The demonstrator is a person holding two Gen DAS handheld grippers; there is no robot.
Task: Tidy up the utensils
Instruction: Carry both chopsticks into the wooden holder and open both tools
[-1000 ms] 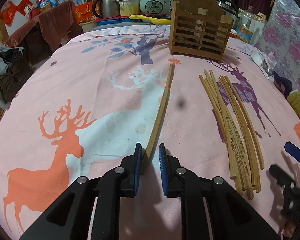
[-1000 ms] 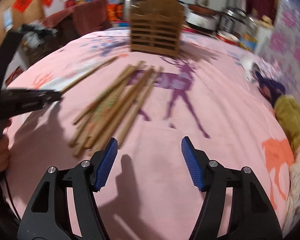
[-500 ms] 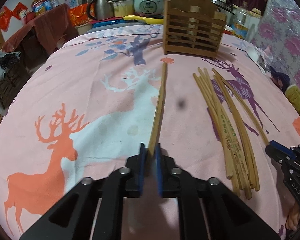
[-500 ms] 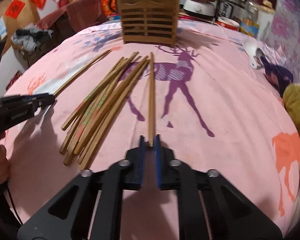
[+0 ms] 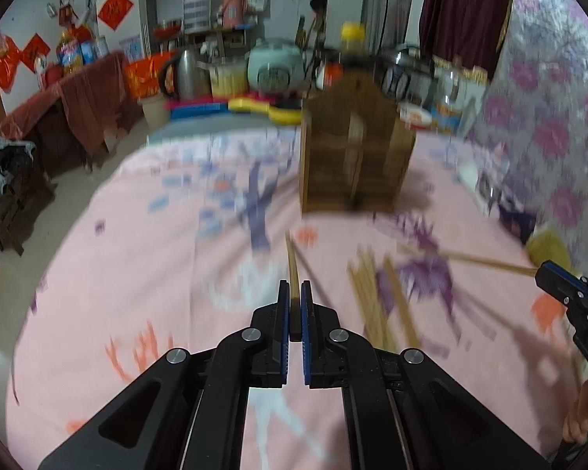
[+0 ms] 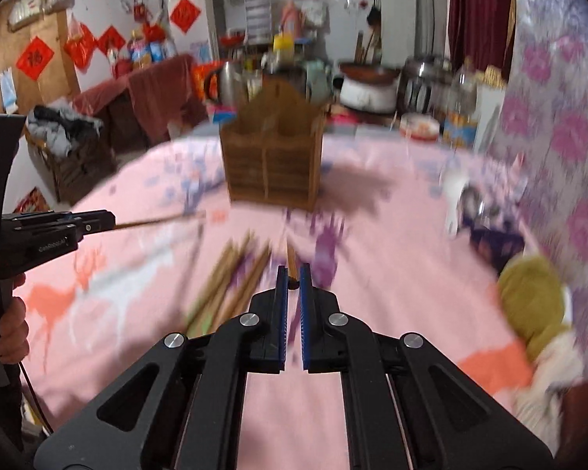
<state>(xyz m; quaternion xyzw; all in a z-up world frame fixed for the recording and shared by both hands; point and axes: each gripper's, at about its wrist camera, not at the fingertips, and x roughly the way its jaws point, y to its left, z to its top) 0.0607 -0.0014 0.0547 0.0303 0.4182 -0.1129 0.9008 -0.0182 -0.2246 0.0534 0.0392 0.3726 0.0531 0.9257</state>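
Chopsticks: one is clamped between the closed jaws of the left gripper, another between those of the right gripper, both pointing forward. Loose chopsticks lie on the pink cloth beyond; farther stands the wooden holder

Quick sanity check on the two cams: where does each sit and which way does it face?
Left wrist: on the left gripper, facing the wooden holder across the pink cloth; clamps a chopstick; right gripper at the right edge.
Right wrist: on the right gripper, same heading; clamps another chopstick; left gripper and a hand at the left edge.
Shared: holder, cloth, loose chopsticks.
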